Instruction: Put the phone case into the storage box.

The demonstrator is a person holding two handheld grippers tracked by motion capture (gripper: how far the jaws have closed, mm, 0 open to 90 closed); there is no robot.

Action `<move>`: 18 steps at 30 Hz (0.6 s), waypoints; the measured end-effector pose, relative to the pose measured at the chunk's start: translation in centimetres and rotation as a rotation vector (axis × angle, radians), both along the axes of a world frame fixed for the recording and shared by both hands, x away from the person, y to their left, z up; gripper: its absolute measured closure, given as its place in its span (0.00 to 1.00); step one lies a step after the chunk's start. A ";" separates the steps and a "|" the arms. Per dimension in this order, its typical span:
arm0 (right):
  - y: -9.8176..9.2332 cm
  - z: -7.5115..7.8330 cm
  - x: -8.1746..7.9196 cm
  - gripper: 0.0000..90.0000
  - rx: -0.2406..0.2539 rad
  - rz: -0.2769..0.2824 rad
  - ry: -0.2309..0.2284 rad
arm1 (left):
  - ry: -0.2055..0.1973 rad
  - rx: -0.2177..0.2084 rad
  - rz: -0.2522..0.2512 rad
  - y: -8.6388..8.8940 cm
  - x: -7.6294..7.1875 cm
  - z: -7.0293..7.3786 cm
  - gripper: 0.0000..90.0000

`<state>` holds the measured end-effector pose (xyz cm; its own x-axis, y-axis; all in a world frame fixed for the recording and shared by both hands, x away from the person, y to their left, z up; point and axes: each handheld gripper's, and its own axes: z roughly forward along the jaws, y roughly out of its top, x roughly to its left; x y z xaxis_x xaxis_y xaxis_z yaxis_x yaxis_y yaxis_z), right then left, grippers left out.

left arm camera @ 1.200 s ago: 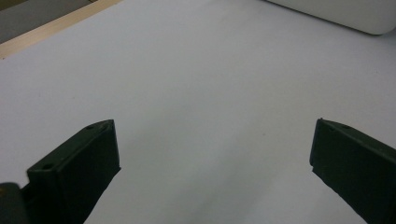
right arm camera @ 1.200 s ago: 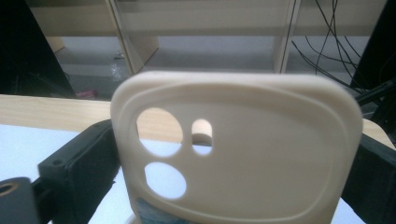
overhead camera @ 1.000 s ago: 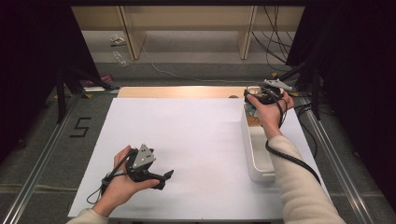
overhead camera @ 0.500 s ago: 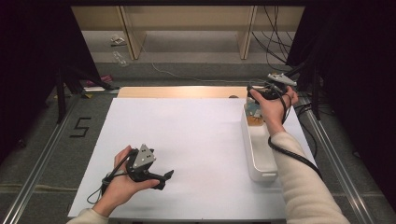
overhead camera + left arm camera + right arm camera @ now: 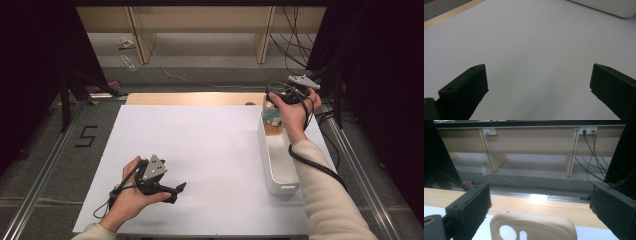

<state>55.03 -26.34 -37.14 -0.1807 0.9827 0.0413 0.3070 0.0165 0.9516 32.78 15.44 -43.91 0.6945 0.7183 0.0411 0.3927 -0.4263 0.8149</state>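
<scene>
The right gripper (image 5: 280, 98) hovered with jaws spread wide, gripping nothing, directly above a cream plastic piece with cut-out holes (image 5: 533, 225) at the far end of the long white plastic bin (image 5: 278, 161). The left gripper (image 5: 172, 192) rested released on the white tabletop (image 5: 210, 150).

Left gripper (image 5: 177, 192) low on the near-left part of the white sheet (image 5: 200, 150), hand (image 5: 131, 197) wrapped round it from behind, jaws wide apart, pointing right along the sheet. Right gripper (image 5: 274, 95) raised over the sheet's far-right corner, hand (image 5: 294, 112) gripping from below, forearm (image 5: 325, 200) stretched along the right edge, jaws wide apart.
</scene>
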 end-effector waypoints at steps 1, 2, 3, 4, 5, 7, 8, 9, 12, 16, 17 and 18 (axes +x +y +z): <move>0.0 0.1 0.0 0.05 0.000 0.001 -0.002 | -0.001 -0.002 0.001 0.0 0.0 0.0 0.01; -0.1 0.2 0.0 0.05 -0.001 0.001 -0.004 | 0.000 0.000 0.000 0.0 0.0 0.0 0.01; -0.1 0.3 -0.1 0.06 0.002 0.002 -0.006 | -0.001 0.000 0.000 0.0 0.0 0.0 0.01; -0.1 0.4 -0.2 0.06 0.002 0.004 -0.007 | -0.003 -0.003 0.002 0.0 0.0 0.0 0.01; -0.1 0.5 -0.3 0.07 -0.002 0.006 -0.009 | -0.003 -0.003 0.002 0.0 0.0 0.1 0.01; -0.1 0.6 -0.6 0.11 0.000 0.030 -0.016 | -0.003 -0.003 0.002 0.0 0.0 0.0 0.01; -0.1 0.7 -0.8 0.11 0.007 0.039 -0.023 | -0.001 0.001 0.001 0.0 0.0 0.0 0.01; -0.2 0.8 -1.0 0.11 0.003 0.043 -0.030 | -0.002 0.001 0.001 0.0 0.0 0.0 0.01; -0.3 1.2 -1.5 0.11 0.002 0.055 -0.043 | -0.004 -0.002 0.004 0.0 0.0 0.1 0.01; -0.1 1.4 -2.5 0.12 0.001 0.086 -0.045 | -0.007 -0.002 0.008 0.0 0.0 0.1 0.01; -0.1 1.3 -2.8 0.12 0.001 0.092 -0.045 | -0.006 -0.002 0.009 0.0 0.0 0.1 0.01; 0.0 1.3 -3.1 0.12 0.001 0.101 -0.042 | -0.006 -0.002 0.009 0.0 0.0 0.1 0.01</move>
<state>51.96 -26.35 -35.88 -0.2806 0.9593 0.0323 0.2634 0.0446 0.9637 32.77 15.47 -43.80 0.6875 0.7249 0.0434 0.3920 -0.4207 0.8181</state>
